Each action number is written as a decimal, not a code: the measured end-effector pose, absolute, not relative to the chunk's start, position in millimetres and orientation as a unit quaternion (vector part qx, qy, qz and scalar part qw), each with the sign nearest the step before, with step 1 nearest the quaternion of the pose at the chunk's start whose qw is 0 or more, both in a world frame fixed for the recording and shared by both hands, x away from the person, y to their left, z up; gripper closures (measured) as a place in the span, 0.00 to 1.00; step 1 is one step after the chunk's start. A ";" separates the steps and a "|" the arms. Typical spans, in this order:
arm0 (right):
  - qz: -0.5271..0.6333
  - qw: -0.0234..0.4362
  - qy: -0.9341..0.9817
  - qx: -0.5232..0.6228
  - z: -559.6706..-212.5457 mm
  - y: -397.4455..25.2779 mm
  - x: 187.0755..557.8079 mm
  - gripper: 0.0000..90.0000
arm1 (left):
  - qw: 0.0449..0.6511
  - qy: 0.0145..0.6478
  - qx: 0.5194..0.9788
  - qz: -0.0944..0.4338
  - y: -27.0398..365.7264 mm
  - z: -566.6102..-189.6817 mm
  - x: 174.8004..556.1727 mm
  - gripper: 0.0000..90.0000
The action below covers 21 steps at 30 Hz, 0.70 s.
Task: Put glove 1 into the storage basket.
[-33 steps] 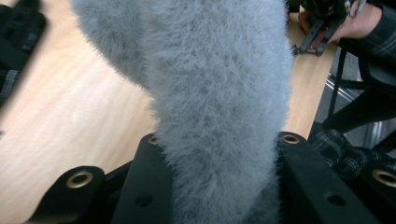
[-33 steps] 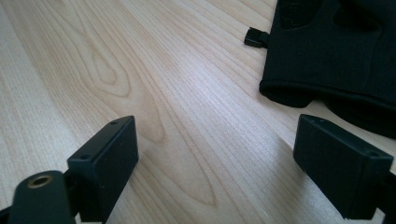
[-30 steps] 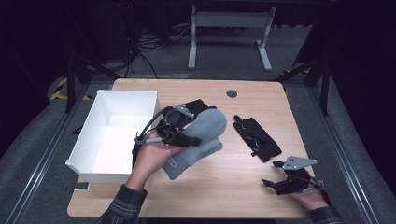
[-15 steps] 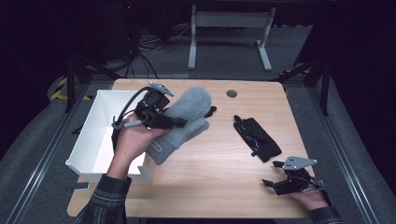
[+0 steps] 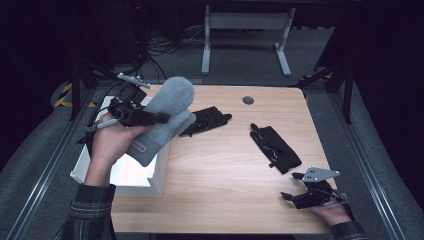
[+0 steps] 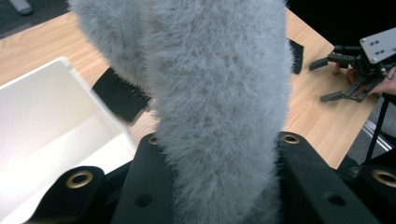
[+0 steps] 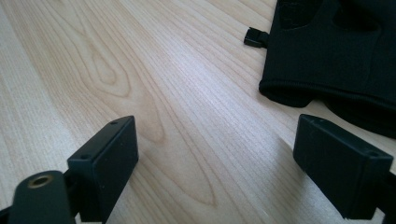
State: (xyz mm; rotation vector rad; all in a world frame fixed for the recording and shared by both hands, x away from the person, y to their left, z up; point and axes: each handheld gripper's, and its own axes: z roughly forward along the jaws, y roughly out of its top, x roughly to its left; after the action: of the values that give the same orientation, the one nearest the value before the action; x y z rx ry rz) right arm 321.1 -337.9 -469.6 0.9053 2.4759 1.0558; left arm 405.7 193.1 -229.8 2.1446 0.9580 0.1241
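Jaws of my left gripper [image 5: 159, 118] were clamped on the grey fuzzy mitten [image 5: 162, 117], and it filled the space between them in the left gripper view, with a black jaw pressing on each side of its body; jaws of my right gripper [image 5: 295, 186] stood wide apart with nothing between them, low over the wooden table [image 5: 225, 170].

I judged the step in hand to be carrying the mitten to the white box [image 5: 155, 175]; to do it well I would bring the jaws over the open middle of the box, not over its wall, since the long part of the mitten hung out beyond the jaws and could catch on the rim; I would lower first and loosen the grip only when the hanging end was inside; a soft thing like this can slip, so the squeeze should be firm until then.

The mitten looked thick and fluffy, pale grey, with a rounded top beyond the jaws and a small label near its cuff below them [image 5: 141, 148]; in the left gripper view its long fibres [image 6: 219, 93] hid most of what lay ahead.

Ahead of the right jaws, on their right side, lay a black glove [image 7: 336, 56], near them but not touching; another black glove [image 5: 207, 120] lay just past the mitten.
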 end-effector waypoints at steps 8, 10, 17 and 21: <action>0.368 0.151 0.861 0.317 -469.7 -337.7 320.8 0.16 | 0.380 0.428 0.818 0.062 235.1 -241.5 405.6 0.80; 0.368 0.151 0.861 0.317 -469.7 -337.6 320.8 0.16 | 0.380 0.441 0.811 0.064 244.3 -246.9 406.1 0.80; 0.368 0.151 0.861 0.317 -469.7 -337.7 320.8 0.16 | 0.363 0.483 0.794 0.057 263.0 -277.5 412.3 0.80; 0.368 0.151 0.861 0.317 -469.7 -337.7 320.8 0.16 | 0.351 0.502 0.789 0.047 266.7 -299.8 418.1 0.80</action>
State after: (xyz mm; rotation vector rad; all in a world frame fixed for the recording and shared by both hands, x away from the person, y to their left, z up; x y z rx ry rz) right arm 320.8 -337.7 -469.7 0.9097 2.4727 1.0561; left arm 418.1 266.7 -299.8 2.0438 1.2990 0.1206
